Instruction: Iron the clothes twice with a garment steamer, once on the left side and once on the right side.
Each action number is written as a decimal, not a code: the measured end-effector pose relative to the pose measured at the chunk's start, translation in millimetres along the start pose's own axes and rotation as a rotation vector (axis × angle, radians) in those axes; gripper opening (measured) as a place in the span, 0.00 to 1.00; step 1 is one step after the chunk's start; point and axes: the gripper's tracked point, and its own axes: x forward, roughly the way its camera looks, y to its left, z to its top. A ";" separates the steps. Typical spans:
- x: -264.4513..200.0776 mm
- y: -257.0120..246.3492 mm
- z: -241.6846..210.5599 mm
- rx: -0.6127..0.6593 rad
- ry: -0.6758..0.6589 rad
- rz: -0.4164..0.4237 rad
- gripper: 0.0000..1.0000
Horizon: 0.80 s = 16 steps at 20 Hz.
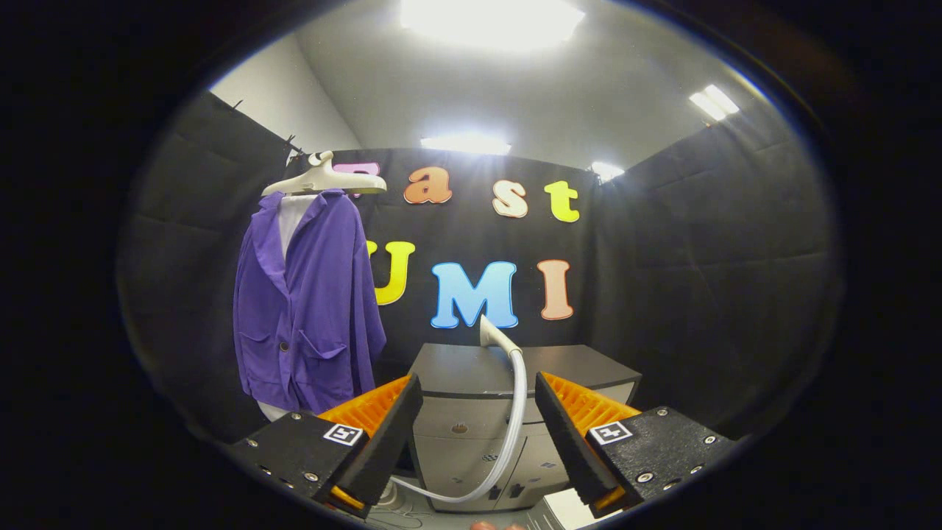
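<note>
A purple jacket hangs on a pale hanger to the left, beyond the fingers, with a white panel showing at its collar. The steamer's pale head stands on the grey cabinet's top, straight ahead and past the fingers. Its light hose curves down the cabinet front into the gap between the fingers. My gripper is open, its fingers set wide apart, with nothing held. The hose runs behind the gap; it touches neither finger.
A grey cabinet with drawers stands ahead against the black cloth wall. A fingertip of a person shows just below the gripper. White flat surface lies low to the right of the hose.
</note>
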 end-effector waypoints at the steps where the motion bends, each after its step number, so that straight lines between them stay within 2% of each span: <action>1: 12.6 -5.4 -0.4 0.024 0.010 0.007 0.95; 4: 60.8 -26.7 1.7 0.099 0.041 0.012 0.95; 11: 184.5 -91.0 14.0 0.273 0.084 -0.036 0.94; 16: 261.1 -114.4 4.8 0.339 0.151 -0.013 0.95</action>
